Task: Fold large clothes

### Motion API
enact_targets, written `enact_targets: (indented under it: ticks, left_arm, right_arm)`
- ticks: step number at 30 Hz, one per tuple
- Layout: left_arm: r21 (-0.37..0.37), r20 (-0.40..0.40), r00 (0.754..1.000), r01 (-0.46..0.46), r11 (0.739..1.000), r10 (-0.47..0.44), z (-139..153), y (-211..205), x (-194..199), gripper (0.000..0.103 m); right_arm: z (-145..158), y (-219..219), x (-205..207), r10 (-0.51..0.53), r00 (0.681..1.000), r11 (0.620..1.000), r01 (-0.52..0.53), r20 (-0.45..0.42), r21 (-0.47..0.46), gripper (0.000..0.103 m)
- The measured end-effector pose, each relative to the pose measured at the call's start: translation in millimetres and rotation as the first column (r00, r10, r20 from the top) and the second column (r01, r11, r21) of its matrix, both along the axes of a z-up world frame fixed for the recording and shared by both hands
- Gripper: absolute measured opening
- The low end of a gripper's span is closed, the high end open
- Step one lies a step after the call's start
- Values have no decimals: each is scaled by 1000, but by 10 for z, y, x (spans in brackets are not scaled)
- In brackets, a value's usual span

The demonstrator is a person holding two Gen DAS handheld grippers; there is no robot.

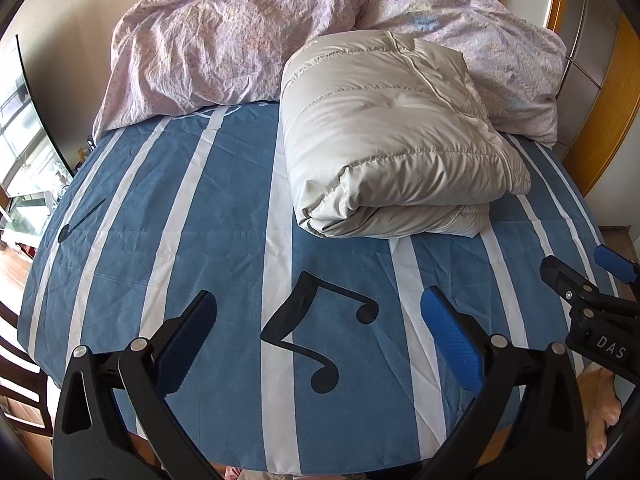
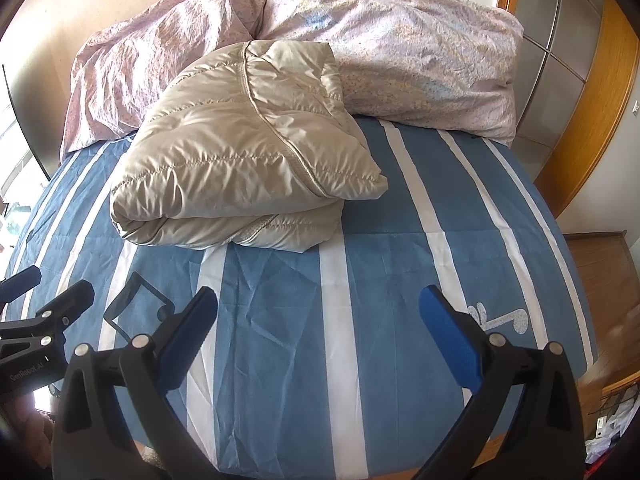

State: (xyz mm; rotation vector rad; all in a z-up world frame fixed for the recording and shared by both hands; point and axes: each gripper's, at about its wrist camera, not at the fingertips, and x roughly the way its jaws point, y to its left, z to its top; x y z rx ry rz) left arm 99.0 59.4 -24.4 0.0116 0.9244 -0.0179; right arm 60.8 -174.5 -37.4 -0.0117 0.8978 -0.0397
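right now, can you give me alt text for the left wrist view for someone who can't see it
A folded beige puffer jacket lies on a bed with a blue and white striped sheet printed with music notes, in front of a rumpled pink duvet. The open left gripper hovers empty over the sheet, and the right gripper shows at the right edge.

Blue-and-white striped sheet [image 1: 224, 216] with music-note prints; crumpled pink floral duvet [image 1: 224, 40] at its far end, wooden wardrobe [image 2: 580, 92] right of it.
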Motion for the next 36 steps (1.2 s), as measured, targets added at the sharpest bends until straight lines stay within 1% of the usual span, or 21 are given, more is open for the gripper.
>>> enact_targets:
  ticks: [36]
  left_arm:
    - [0,0,1000,6,1000,-6,2,-14,16,102]
  right_arm:
    - [2,8,12,-3,1000,1000,3,4,2,101]
